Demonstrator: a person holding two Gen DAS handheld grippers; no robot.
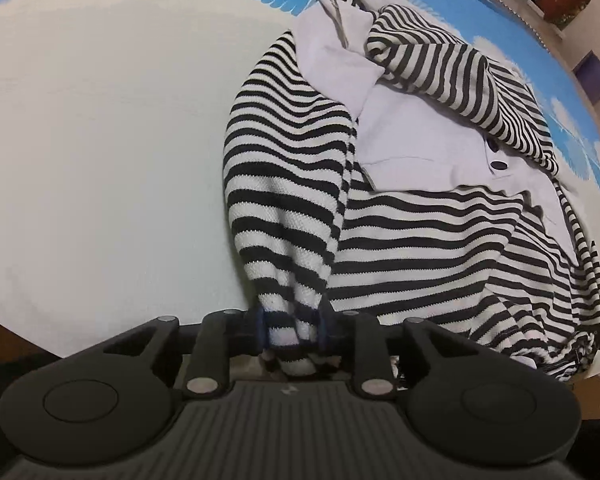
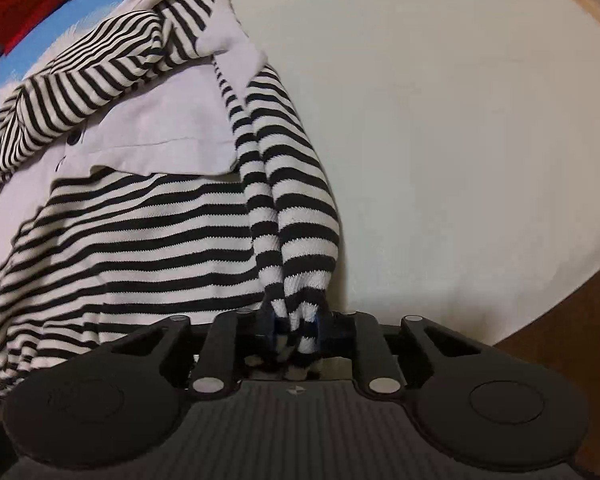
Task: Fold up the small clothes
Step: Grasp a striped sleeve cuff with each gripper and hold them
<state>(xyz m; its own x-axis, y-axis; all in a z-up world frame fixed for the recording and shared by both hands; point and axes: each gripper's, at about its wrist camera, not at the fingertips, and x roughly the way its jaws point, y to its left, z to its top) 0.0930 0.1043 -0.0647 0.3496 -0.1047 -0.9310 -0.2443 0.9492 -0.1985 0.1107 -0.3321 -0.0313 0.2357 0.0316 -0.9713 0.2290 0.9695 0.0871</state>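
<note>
We log a knit striped shirt [image 1: 412, 240] with smooth white collar, rumpled on pale surface [image 1: 100, 140] — left hand-held gripper [image 1: 292, 334] and right hand-held gripper [image 2: 296, 332] each pinching a bunched sleeve end.

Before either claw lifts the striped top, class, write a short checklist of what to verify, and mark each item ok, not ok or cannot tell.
1. Left claw clamped on a bunched striped sleeve end: ok.
2. Right claw clamped on the other bunched sleeve end: ok.
3. Striped top lying flat: not ok, the far part is rumpled over the white collar.
4. White and blue cloth beside the top free of clutter: ok.
5. Both grips hold one layer only: cannot tell.
</note>
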